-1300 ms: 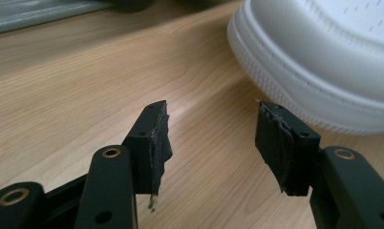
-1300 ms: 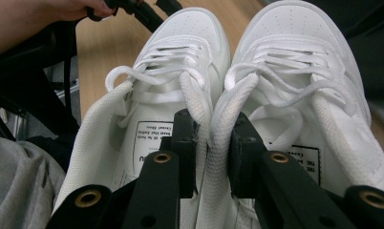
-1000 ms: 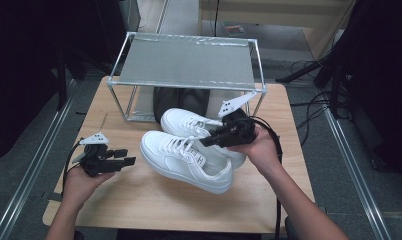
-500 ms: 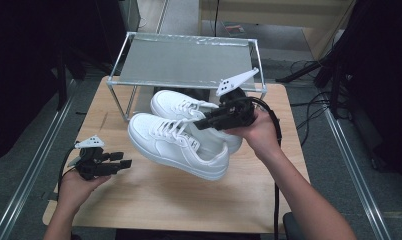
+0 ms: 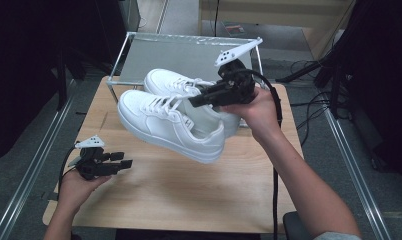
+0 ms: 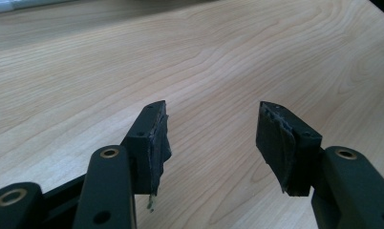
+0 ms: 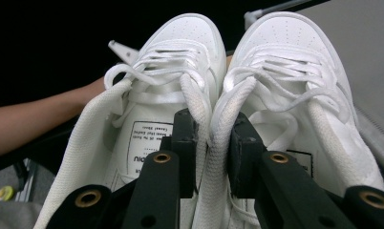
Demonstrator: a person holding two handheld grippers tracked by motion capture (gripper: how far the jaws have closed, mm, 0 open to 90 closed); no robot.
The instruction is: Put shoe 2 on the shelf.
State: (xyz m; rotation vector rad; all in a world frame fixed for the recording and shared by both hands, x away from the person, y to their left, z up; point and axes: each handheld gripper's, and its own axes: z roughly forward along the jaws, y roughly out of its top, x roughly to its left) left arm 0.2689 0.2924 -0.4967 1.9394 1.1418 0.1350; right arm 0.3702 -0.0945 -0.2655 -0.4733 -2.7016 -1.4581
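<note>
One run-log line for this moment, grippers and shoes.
right gripper: shut on pair of white sneakers, held above table | left gripper: open, empty, low over table | rack: behind

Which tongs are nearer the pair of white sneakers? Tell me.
Right. The right tongs are clamped on the inner collars of both white sneakers, holding them in the air. The left tongs sit open, low over the wooden table, apart from the shoes.

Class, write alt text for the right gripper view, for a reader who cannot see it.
Two white sneakers seen from the heel end, pinched together by the right tool: one black jaw sits inside each shoe, clamping the two inner collars between them. A bare forearm crosses the dark background at left.
</note>
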